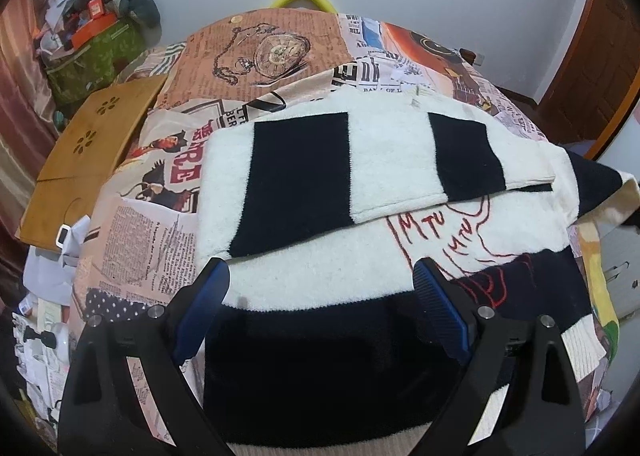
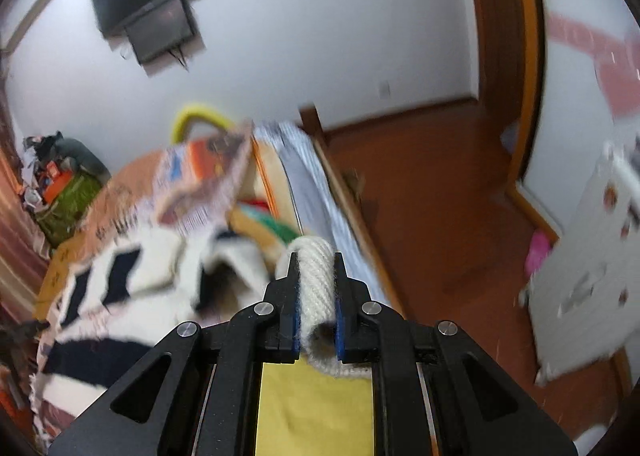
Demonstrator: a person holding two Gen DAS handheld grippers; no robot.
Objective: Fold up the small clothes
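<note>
A small black-and-white striped sweater [image 1: 360, 184] with red stitched line art lies on a bed with a newspaper-print cover [image 1: 264, 52]. One sleeve is folded across its upper part. My left gripper [image 1: 320, 280] is open, its blue-padded fingers hovering just above the sweater's lower body. My right gripper [image 2: 316, 272] is shut on a cream ribbed cuff [image 2: 316, 280] of the sweater and holds it lifted off the bed; the striped body [image 2: 120, 280] trails down to the left, blurred.
A wooden lap tray [image 1: 88, 160] lies on the bed's left side. A green bag with clutter [image 1: 96, 52] stands at the back left. The bed's wooden side rail [image 2: 352, 216] and red-brown floor [image 2: 440, 216] are on the right; a white cabinet [image 2: 592, 256] stands far right.
</note>
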